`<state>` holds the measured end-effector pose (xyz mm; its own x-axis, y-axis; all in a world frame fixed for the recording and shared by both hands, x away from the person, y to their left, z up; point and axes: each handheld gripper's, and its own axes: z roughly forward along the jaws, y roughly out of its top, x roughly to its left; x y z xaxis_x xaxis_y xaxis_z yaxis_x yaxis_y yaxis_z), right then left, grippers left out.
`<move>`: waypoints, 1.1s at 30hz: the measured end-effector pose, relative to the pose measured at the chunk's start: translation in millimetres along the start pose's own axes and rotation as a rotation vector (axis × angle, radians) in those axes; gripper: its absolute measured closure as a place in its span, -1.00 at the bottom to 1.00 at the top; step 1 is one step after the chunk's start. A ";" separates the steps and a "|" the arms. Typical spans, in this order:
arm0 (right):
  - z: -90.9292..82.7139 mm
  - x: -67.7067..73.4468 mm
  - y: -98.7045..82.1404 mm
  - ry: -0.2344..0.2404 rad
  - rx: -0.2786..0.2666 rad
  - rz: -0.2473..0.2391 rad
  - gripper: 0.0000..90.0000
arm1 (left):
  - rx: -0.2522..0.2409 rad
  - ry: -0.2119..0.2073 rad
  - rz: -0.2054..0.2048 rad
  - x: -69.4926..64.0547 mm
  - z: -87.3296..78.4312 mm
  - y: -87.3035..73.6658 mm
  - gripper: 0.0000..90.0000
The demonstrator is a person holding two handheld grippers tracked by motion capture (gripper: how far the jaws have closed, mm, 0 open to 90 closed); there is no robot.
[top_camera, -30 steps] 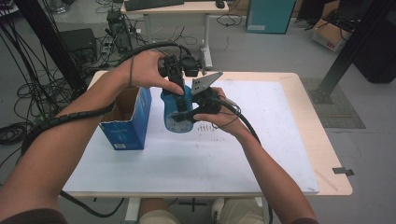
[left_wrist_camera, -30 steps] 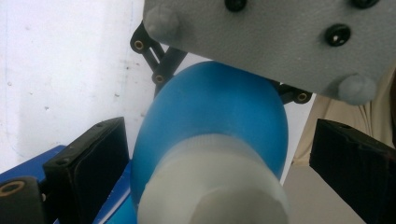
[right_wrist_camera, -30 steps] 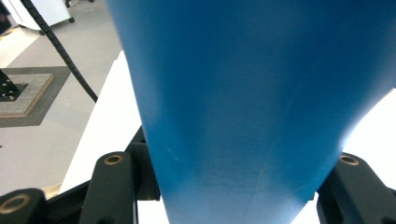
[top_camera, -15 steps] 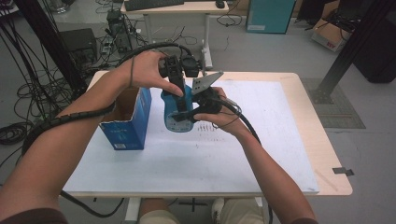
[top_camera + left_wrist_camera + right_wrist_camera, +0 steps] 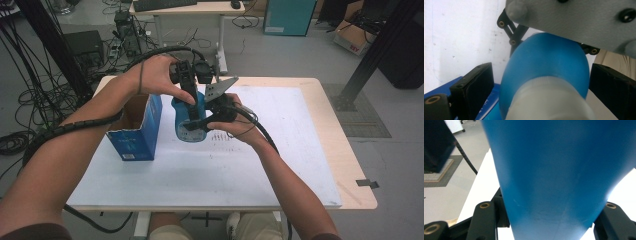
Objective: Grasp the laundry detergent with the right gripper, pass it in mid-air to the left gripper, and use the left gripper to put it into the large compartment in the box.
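Bottle right of box, on table.

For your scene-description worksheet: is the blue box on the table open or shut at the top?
Open. In the high view the blue box stands upright with its top flaps apart, brown inside showing. Whether it holds anything cannot be told.

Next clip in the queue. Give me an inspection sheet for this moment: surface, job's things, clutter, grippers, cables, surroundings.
Surface: wooden table covered by a white sheet with faint marks.
Job's things: blue bottle held above the sheet between both grippers; open blue box upright to its left.
Clutter: nothing seen.
Grippers: left gripper around the bottle's pale-capped end; right gripper clamped on the bottle's body.
Cables: black cable along the left forearm.
Surroundings: desk, teal cabinet, floor cables.
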<state>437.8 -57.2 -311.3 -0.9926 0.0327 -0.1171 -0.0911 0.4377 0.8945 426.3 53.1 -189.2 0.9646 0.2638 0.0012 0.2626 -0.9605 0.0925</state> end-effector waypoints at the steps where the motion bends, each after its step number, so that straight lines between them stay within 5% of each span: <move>1: -0.1 -0.1 0.0 -0.001 -0.001 -0.002 -0.03 | -0.002 -0.004 -0.001 0.0 -0.6 -0.3 -0.78; 4: -0.6 0.2 -0.4 0.004 0.006 0.017 -0.03 | 0.000 0.003 0.008 0.3 -0.6 -0.4 -0.71; 5: -0.9 4.9 -0.3 0.030 0.034 0.084 -0.03 | -0.002 0.004 0.008 0.5 -0.6 -0.4 -0.69; 23: -1.4 8.1 1.4 0.042 0.040 0.090 -0.03 | 0.006 0.001 0.006 1.1 1.0 -0.8 -0.26; 33: 0.0 8.4 0.9 0.050 0.040 0.088 -0.04 | 0.021 0.004 0.014 -0.6 1.3 -0.8 -0.23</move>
<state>429.3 -56.5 -311.5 -0.9995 0.0283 -0.0159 -0.0007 0.4710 0.8821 425.6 53.5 -190.5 0.9681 0.2506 0.0063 0.2496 -0.9657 0.0714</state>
